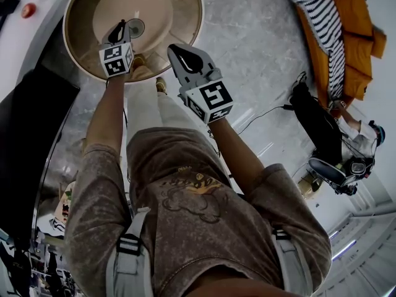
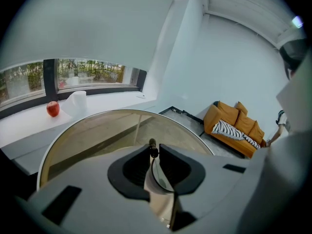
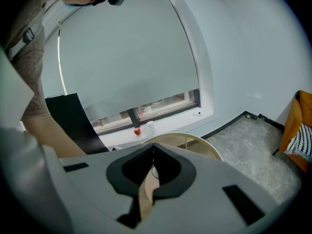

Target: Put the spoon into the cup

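A clear cup (image 1: 135, 27) stands on the round beige table (image 1: 93, 17), a little left of its middle. My left gripper (image 1: 120, 24) hangs just left of the cup. In the left gripper view its jaws (image 2: 153, 152) are nearly closed on a thin dark piece, which looks like the spoon's handle (image 2: 152, 144). The cup's rim (image 2: 159, 172) shows through the gap below. My right gripper (image 1: 172, 47) hovers over the table's near edge to the right of the cup, and its tips (image 3: 153, 145) meet with nothing between them. The spoon's bowl is hidden.
A red apple (image 2: 52, 108) and a white roll (image 2: 77, 101) sit on the window sill behind the table. An orange sofa (image 1: 346, 36) with a striped cushion stands to the right. Black gear (image 1: 315, 122) lies on the floor, and a black panel (image 1: 31, 141) stands at the left.
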Motion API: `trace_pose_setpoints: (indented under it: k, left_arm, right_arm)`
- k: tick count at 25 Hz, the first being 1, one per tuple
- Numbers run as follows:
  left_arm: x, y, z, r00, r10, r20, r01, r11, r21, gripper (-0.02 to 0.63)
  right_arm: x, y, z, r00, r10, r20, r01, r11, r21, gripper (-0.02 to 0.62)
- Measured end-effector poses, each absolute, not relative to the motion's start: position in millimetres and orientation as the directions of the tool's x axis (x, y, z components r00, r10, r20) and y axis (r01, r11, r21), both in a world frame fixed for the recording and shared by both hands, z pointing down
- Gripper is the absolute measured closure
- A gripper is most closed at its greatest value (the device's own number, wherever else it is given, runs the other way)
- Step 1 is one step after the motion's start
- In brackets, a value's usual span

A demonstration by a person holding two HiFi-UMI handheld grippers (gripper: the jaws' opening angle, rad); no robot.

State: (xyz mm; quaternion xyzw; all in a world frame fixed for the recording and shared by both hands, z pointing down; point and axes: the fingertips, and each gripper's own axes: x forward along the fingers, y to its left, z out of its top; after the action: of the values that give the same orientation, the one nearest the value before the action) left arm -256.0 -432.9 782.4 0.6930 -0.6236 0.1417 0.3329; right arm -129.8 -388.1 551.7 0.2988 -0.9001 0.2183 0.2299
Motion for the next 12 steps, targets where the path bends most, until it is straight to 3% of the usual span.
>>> trace_pose_setpoints:
  k: [5, 12]
  left_arm:
    - [-254.4, -433.9, 781.7, 0.19, -0.766, 0.614, -0.959, -0.012, 0.282, 0.54]
    - [-258.4, -430.9, 782.1, 0.184, -0.761, 0.622, -0.962, -0.01, 0.273, 0.452]
  right_arm:
    - [-131.7, -387.4, 551.6, -0.718, -0.431, 0.546, -0.634, 0.729, -0.259, 0.577]
    - [-133.7, -385.4, 551.9, -0.725, -0.428, 0.539, -0.627, 0.733, -0.262, 0.577]
